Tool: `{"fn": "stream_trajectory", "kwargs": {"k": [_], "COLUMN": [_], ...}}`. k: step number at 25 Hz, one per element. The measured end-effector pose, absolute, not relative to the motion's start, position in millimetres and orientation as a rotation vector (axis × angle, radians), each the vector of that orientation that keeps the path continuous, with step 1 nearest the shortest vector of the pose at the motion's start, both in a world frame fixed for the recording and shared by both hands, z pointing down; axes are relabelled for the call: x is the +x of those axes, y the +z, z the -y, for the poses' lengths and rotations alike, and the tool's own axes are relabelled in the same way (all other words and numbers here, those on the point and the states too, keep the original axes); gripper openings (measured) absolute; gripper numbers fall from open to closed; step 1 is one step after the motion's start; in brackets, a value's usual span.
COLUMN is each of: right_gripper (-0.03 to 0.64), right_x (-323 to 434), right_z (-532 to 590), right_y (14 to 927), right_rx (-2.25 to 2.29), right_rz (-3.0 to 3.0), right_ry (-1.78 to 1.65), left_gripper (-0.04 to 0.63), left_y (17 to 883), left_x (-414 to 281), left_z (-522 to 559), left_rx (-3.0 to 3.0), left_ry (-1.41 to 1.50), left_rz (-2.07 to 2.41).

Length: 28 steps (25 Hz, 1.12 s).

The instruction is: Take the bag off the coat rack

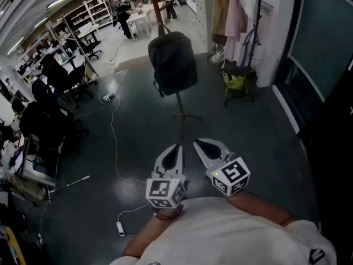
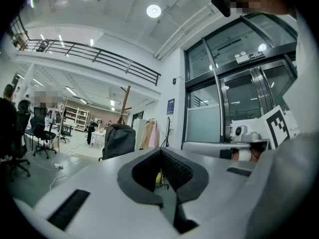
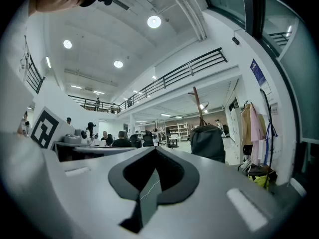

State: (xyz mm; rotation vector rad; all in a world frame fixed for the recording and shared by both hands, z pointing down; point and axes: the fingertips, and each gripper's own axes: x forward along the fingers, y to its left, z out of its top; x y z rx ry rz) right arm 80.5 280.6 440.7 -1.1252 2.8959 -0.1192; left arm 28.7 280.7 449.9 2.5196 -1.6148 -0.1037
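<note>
So both were basically idle here. The left hand-held gripper (image 1: 177,146) had its jaws pressed together at the tips with nothing between them, and its own camera showed the same thing (image 2: 160,150), just the hollow between the dark pads. The right hand-held gripper (image 1: 196,142) was the same: tips closed up (image 3: 154,149), holding nothing. The two sat side by side low in the head view, close to the person's body and touching nothing.

The bag (image 1: 174,63), a dark backpack, was hanging on the coat rack (image 1: 158,7), well ahead of both and up off the floor (image 1: 259,148).

Only the head view gave the floor stuff: the rack's thin lower pole and foot, a white cable (image 1: 113,127) snaking across, and a power strip (image 1: 121,228). It also showed a pink garment (image 1: 235,15) hanging off to the right, above a yellow-green bag (image 1: 235,82).

The left gripper view had the bag (image 2: 119,141) left of its jaws, under the rack's top (image 2: 124,101), and was the only one showing the tall glass doors (image 2: 239,103). The right gripper view put the bag (image 3: 208,142) right of its jaws, and showed the balcony railing (image 3: 184,73) and some seated people (image 3: 121,139).
</note>
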Motion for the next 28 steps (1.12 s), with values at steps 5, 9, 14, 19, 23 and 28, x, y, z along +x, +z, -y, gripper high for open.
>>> {"fn": "stream_trajectory", "kwargs": {"k": [5, 9, 14, 19, 23, 28], "right_gripper": [0.002, 0.003, 0.003, 0.003, 0.003, 0.003], "right_x": [77.6, 72.4, 62.5, 50.9, 45.9, 38.7], "right_z": [-281.4, -279.8, -270.8, -254.6, -239.0, -208.0], "right_y": [442.2, 442.2, 443.8, 447.4, 448.3, 450.0], "right_rx": [-1.121, -1.100, -1.080, -1.077, -1.096, -1.122], "right_rz": [-2.901, -2.888, -2.893, -2.901, -2.897, -2.888], "right_ry": [-0.121, -0.140, -0.149, -0.157, -0.161, -0.164], "left_gripper": [0.006, 0.006, 0.006, 0.006, 0.006, 0.006], "left_y": [451.1, 453.1, 455.3, 458.2, 457.5, 460.7], "left_x": [27.2, 21.2, 11.1, 1.0, -3.3, -8.9], "left_z": [-281.8, -281.2, -272.0, -254.2, -238.4, -206.4], "left_rx": [2.516, 2.515, 2.503, 2.506, 2.521, 2.535], "left_ry": [-0.105, -0.099, -0.091, -0.094, -0.097, -0.095], "left_rz": [1.618, 1.628, 1.642, 1.631, 1.610, 1.575]}}
